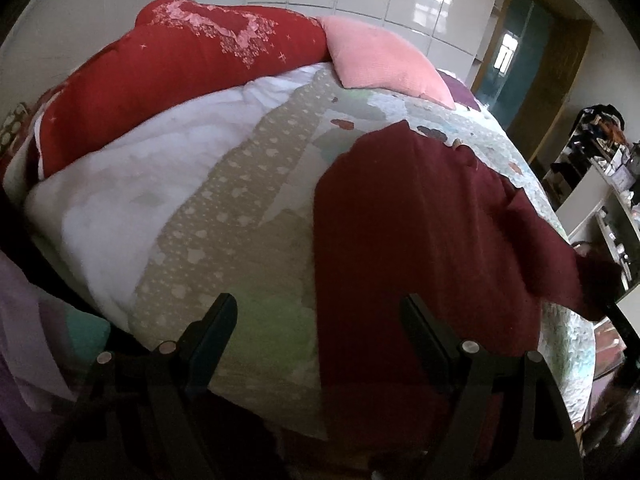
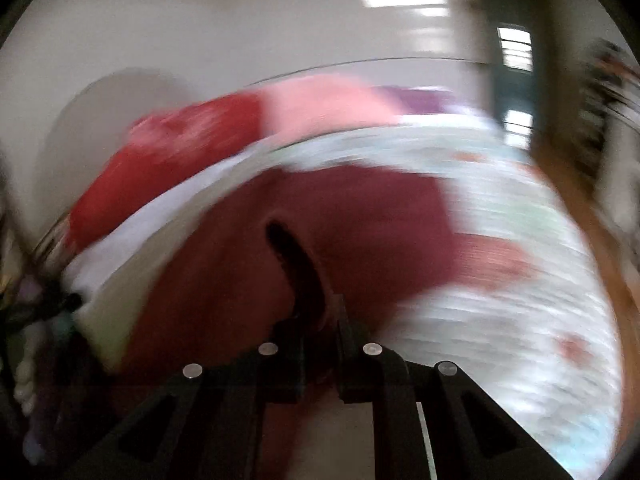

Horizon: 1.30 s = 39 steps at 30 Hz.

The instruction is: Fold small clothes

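Note:
A dark maroon garment lies spread on the patterned quilt of a bed. My left gripper is open and empty just above the quilt, its right finger over the garment's left edge. In the right wrist view, which is motion-blurred, my right gripper is shut on a fold of the maroon garment and holds it up off the quilt. The right gripper also shows at the right edge of the left wrist view, pinching the garment's corner.
A red embroidered pillow and a pink pillow lie at the head of the bed, with a white blanket below them. A cluttered shelf stands to the right. Pale cloth hangs at the left edge.

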### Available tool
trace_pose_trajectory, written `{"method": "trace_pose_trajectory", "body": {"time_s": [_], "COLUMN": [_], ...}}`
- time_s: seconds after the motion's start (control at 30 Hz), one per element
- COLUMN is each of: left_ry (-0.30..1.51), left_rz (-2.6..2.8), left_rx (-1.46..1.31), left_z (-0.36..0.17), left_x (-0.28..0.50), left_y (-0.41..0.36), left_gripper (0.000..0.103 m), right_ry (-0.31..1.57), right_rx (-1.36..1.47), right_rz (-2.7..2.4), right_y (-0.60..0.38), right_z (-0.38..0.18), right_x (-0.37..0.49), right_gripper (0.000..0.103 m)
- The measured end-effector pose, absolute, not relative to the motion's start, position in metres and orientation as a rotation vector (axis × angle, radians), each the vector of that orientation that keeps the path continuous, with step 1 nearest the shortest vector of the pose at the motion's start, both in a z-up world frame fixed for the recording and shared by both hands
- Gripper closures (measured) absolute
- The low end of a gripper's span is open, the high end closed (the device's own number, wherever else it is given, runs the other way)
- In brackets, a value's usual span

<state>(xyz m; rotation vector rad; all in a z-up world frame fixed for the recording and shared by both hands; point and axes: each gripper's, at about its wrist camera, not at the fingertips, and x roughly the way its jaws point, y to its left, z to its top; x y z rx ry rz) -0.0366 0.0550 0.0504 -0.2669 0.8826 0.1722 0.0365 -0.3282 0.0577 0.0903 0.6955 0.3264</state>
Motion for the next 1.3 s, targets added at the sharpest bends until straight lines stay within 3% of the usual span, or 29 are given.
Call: {"method": "trace_pose_trajectory", "body": {"time_s": [0.23,0.3,0.37,0.53,0.57,0.6,0.67,0.73,0.97,1.13,1.3], "left_ry": [0.921,0.935,0.957,1.014,1.023,1.041,1.043,1.016,0.990,0.847,0.835], "left_rz": [0.168,0.152,0.122,0.021,0.009,-0.003,0.004,0.033,0.103,0.336,0.262], "left_rx": [-0.285,-0.277,-0.263,-0.181,-0.147,-0.106,-0.042,-0.014,-0.249,-0.348,-0.422], "left_z": [0.037,0.032,0.025,-0.005,-0.011,-0.019,-0.026,-0.017,0.005,0.031,0.034], "left_x": [-0.034,-0.034,-0.034,-0.024,-0.020,-0.015,-0.010,-0.011,0.007,0.008,-0.009], "left_y": [0.051,0.046,0.037,0.003,-0.003,-0.011,-0.019,-0.017,0.067,0.138,0.151], "left_gripper": [0.020,0.020,0.020,0.020,0.021,0.025,0.053,0.092,0.093,0.094,0.090], "right_ry": [0.743,0.758,0.768,0.746,0.746,0.752,0.763,0.773,0.778,0.781,0.816], "right_rx": [0.125,0.155,0.182,0.167,0.169,0.167,0.161,0.154,0.106,0.112,0.183], "right_rz": [-0.245,-0.253,-0.214,-0.098,-0.064,-0.037,0.011,0.045,0.069,0.070,0.156], "right_y": [-0.464,-0.471,-0.467,-0.436,-0.428,-0.419,-0.405,-0.393,-0.375,-0.376,-0.371], "right_z": [0.039,0.036,0.034,0.033,0.032,0.030,0.028,0.026,0.022,0.021,0.014], "right_x": [0.011,0.005,0.002,-0.004,-0.007,-0.004,-0.005,-0.007,-0.009,-0.006,-0.005], "right_gripper": [0.088,0.080,0.063,0.043,0.043,0.043,0.043,0.043,0.043,0.043,0.043]}}
